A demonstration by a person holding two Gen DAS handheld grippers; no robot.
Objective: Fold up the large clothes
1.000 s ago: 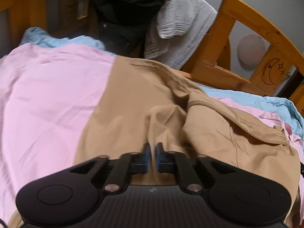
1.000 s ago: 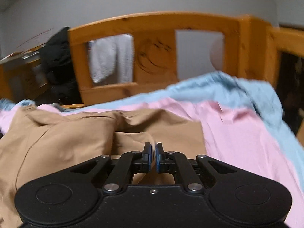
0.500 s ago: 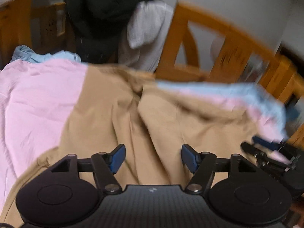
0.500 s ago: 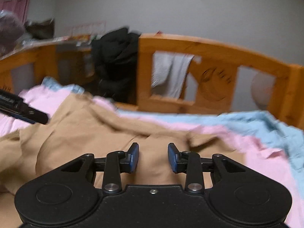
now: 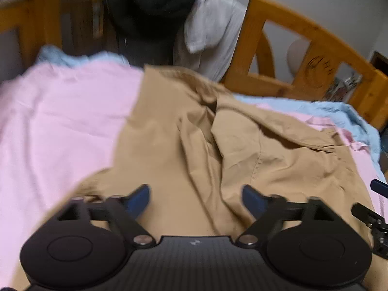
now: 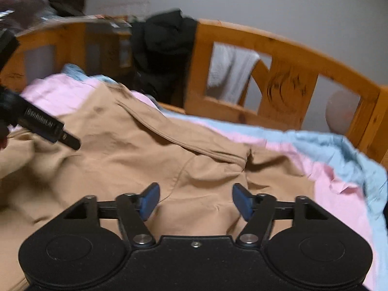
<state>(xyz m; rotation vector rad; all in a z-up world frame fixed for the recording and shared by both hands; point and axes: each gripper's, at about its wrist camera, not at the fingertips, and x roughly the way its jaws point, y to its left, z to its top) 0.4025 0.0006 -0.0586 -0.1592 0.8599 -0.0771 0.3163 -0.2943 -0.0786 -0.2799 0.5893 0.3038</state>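
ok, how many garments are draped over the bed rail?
2. A black garment hangs over the wooden rail, and a white garment hangs beside it, partly behind the slats. More may be hidden behind the black one.

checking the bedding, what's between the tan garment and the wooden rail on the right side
Pink sheet, then the blue sheet, lie between the tan garment and the rail, in the right wrist view.

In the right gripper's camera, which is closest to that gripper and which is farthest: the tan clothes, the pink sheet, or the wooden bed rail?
1. Crumpled tan garment, right under the right gripper.
2. Pink bed sheet, off to the right.
3. Orange wooden bed rail, across the back.
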